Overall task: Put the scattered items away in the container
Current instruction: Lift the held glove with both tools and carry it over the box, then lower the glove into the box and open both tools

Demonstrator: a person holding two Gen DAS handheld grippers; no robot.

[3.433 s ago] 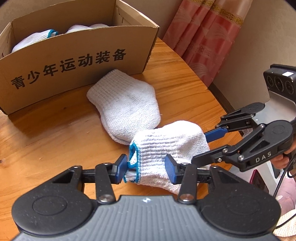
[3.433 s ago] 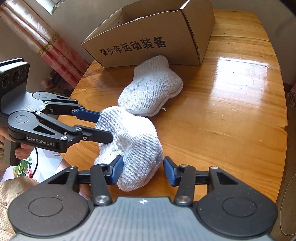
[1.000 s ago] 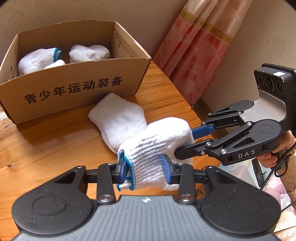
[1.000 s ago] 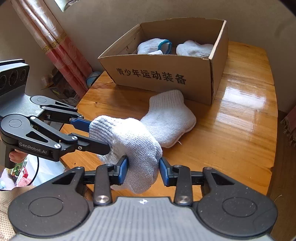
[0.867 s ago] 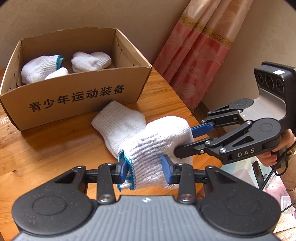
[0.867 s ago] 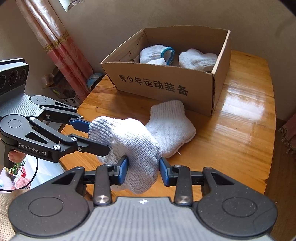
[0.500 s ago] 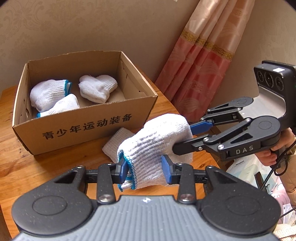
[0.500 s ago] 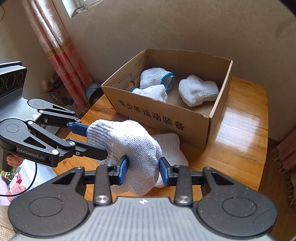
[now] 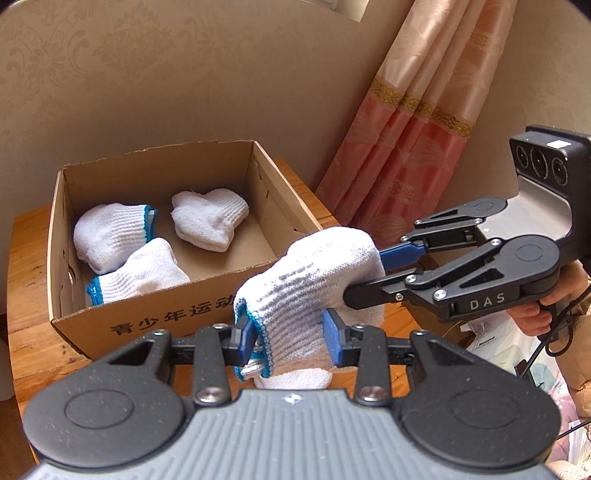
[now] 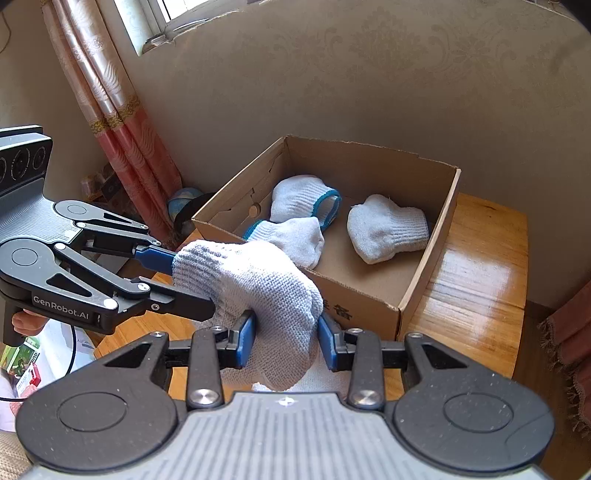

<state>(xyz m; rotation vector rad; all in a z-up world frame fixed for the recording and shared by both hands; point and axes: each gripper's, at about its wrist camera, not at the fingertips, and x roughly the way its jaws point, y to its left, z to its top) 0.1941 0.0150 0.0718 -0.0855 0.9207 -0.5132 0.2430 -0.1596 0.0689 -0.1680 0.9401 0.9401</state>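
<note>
Window (image 10: 177, 16) in right view only

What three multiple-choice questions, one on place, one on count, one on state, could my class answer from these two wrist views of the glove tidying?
1. Where is the held glove?
A. in the air before the cardboard box
B. inside the box
C. on the floor

2. How many gloves lie inside the box?
A. one
B. three
C. five

3. How is the held glove gripped?
A. by neither gripper
B. by the left gripper only
C. by both, left and right gripper

Answers: 1 A, it hangs outside the front wall; 2 B, three white bundles show; 3 C, each gripper clamps one end.
</note>
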